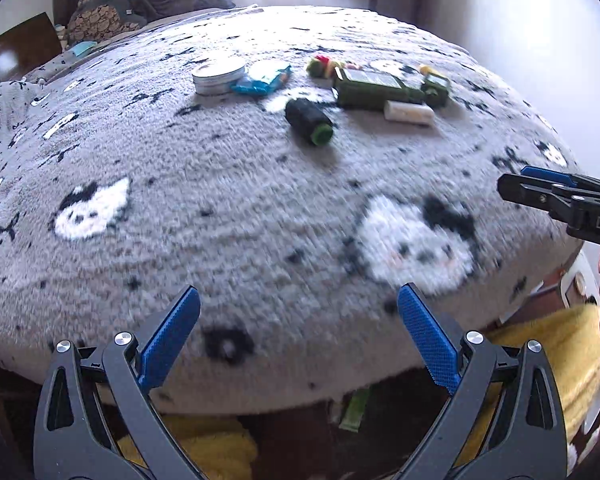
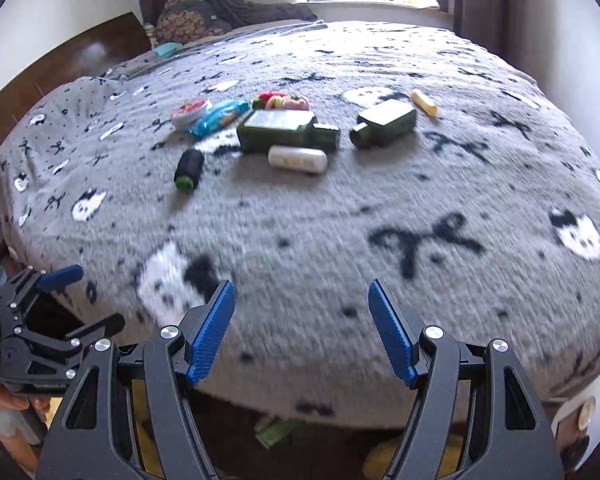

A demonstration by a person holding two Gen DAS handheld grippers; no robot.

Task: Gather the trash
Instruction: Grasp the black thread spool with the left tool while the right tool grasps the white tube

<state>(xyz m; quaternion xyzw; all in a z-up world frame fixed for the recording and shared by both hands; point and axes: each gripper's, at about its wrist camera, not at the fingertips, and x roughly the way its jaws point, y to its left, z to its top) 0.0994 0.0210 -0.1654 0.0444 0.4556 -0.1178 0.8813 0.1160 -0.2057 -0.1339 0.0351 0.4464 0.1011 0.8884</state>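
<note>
**Both hand-held grippers released above the near edge of the bed**

The left hand-held gripper (image 1: 298, 336) has its blue pads spread wide with nothing between them, poised over the near edge of a bed covered by a grey blanket (image 1: 240, 208) patterned with white cat faces and black bows. The right hand-held gripper (image 2: 302, 330) is likewise released and empty, its jaws parted over the same edge; it also shows at the right margin of the left wrist view.

The trash lies in a loose cluster toward the far middle of the bed, well apart from both grippers. In it are a round tin (image 1: 219, 76), a blue wrapper (image 1: 261, 78) touching the tin, a black cylinder with a green cap (image 1: 309, 121), a dark green flat bottle (image 2: 286, 130), a white tube (image 2: 297, 159) just in front of that bottle, a second green bottle (image 2: 384, 124) to its right, a small yellow stick (image 2: 423, 102), and a red-and-yellow bundle (image 2: 280, 101) behind the flat bottle.
</note>
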